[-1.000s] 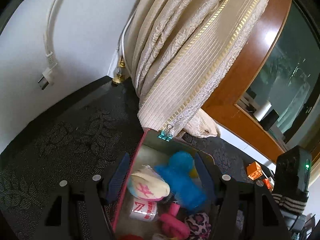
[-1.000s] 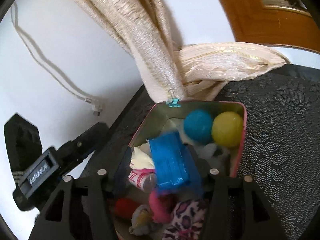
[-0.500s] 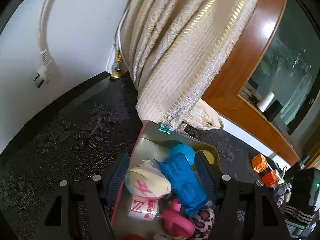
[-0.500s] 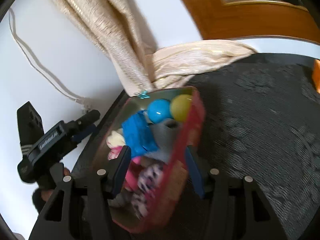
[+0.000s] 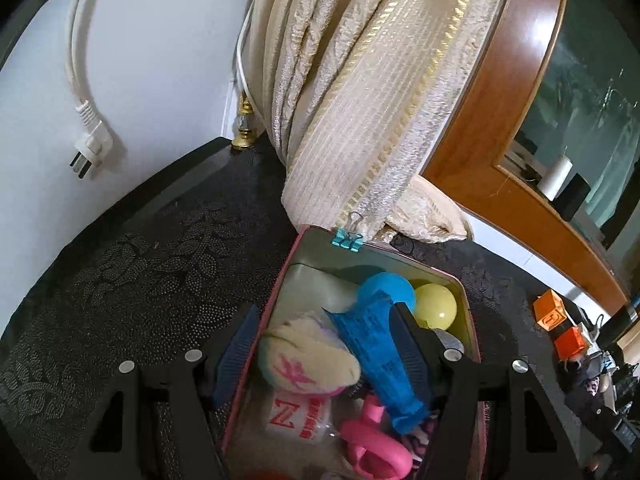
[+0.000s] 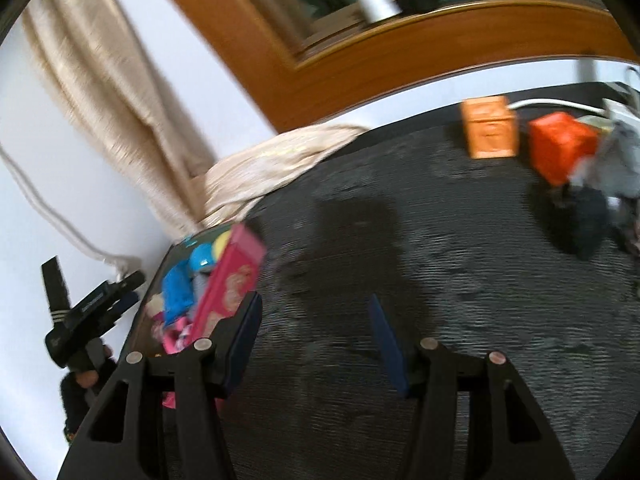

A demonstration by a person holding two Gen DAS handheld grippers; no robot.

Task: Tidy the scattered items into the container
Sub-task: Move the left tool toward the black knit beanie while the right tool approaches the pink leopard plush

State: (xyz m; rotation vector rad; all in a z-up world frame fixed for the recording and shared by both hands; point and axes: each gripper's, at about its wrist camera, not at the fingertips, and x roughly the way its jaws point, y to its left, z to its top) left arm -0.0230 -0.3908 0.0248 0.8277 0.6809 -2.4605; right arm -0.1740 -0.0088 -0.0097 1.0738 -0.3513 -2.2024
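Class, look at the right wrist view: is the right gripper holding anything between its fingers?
No: the right gripper stands open, with only dark patterned tablecloth between its fingers.

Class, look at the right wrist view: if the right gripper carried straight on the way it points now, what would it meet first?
Probably only the bare dark tablecloth: nothing lies between the open right gripper. The orange blocks sit farther off to its right, and the pink tin to its left, though blur makes depth uncertain.

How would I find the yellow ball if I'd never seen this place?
Look below the cream curtain for the pink-rimmed tin on the dark tablecloth. In the tin's far corner, beside a blue ball, sits the yellow ball. It is the only yellow thing in there.
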